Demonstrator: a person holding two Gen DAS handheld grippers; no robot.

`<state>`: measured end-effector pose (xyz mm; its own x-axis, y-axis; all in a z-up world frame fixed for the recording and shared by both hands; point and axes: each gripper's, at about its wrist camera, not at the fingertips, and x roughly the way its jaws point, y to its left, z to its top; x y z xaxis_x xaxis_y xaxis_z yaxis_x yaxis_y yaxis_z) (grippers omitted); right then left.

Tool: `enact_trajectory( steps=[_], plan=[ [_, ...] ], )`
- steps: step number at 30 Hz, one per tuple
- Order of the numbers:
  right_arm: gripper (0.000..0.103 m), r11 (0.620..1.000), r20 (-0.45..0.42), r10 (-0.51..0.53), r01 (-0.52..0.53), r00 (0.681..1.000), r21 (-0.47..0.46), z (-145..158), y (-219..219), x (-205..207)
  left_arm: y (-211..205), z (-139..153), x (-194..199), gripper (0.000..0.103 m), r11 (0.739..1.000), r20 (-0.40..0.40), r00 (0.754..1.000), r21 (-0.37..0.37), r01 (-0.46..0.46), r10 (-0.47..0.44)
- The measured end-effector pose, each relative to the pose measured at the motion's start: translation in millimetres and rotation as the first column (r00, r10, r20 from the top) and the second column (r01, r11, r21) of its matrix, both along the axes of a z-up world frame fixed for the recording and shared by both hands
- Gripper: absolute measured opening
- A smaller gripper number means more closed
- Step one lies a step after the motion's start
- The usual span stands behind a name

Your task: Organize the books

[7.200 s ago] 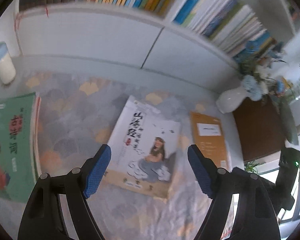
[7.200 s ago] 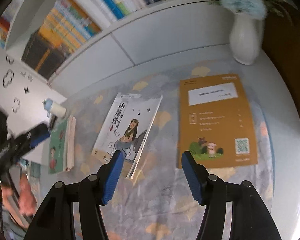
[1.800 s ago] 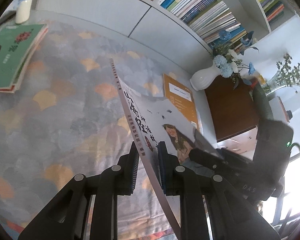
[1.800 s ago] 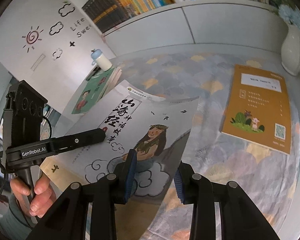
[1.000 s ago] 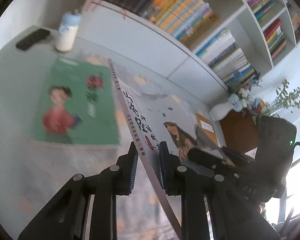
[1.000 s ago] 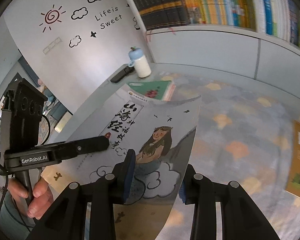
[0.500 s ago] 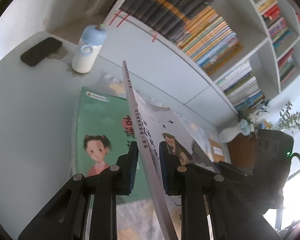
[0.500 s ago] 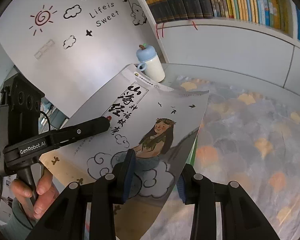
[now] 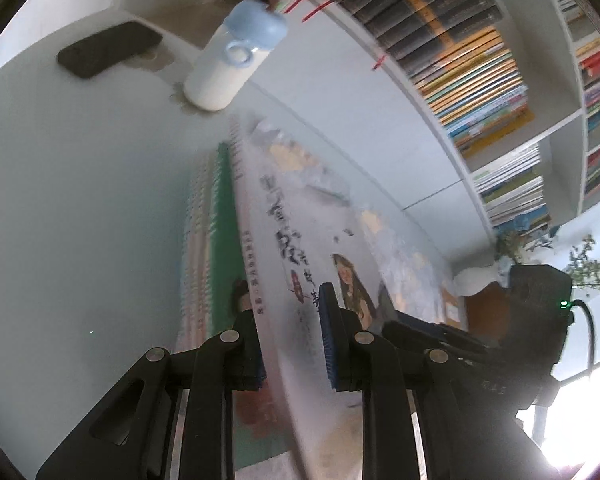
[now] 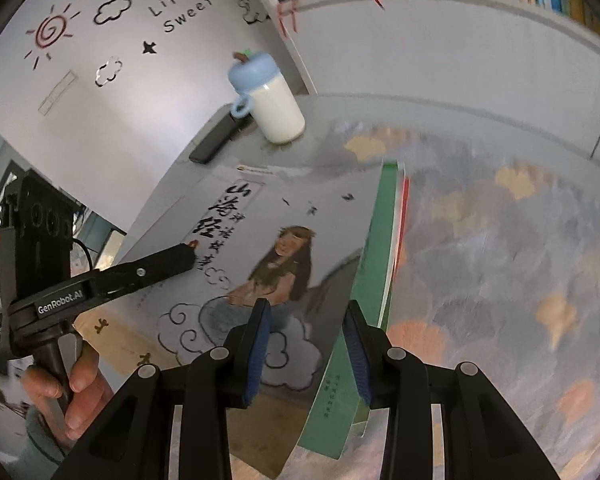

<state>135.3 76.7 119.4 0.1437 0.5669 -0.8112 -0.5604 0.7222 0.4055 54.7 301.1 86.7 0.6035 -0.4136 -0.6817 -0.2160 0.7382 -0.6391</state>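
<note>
A white book with a long-haired girl on its cover lies on top of the green book, which rests on the patterned cloth. My left gripper straddles the white book's spine edge with its jaws slightly parted around it; the green book shows beside it. It also shows in the right wrist view. My right gripper is around the white book's right edge, its jaws parted wider than the book is thick.
A white bottle with a blue lid and a black phone stand on the table behind the books. A bookshelf full of books runs along the back. A vase stands at the far right.
Both grippers have lowered the white book from tilted in the air onto the green book. Both pairs of jaws have parted slightly.
</note>
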Motion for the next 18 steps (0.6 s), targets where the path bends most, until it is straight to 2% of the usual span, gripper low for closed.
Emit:
enact_trajectory(
  steps=[3,4,8,12,16,18],
  plan=[
    [0.037,1.0,-0.017,0.002,-0.002,1.0,-0.001,-6,2,-2,-11,-6,0,0.019,0.995,-0.058,0.998,0.085,0.043,-0.039],
    [0.037,1.0,-0.014,0.001,-0.001,1.0,-0.004,-7,2,-3,-15,-5,-2,0.021,0.994,-0.048,0.998,0.099,0.052,-0.047],
    [0.037,1.0,-0.003,-0.004,0.004,1.0,-0.011,-9,4,-2,-18,-3,-1,0.025,0.994,-0.054,0.998,0.107,0.03,-0.024],
    [0.037,1.0,-0.011,-0.014,0.014,1.0,-0.014,-9,0,2,-10,5,-4,0.028,0.988,-0.078,0.997,0.157,0.008,0.004],
    [0.037,0.996,0.019,-0.078,0.078,0.997,-0.044,-6,-20,1,1,9,-13,0.028,0.976,-0.105,0.993,0.215,-0.031,0.054],
    [0.037,0.99,0.031,-0.124,0.125,0.992,-0.063,-6,-32,1,6,7,-16,0.028,0.979,-0.108,0.992,0.201,-0.045,0.067]
  ],
)
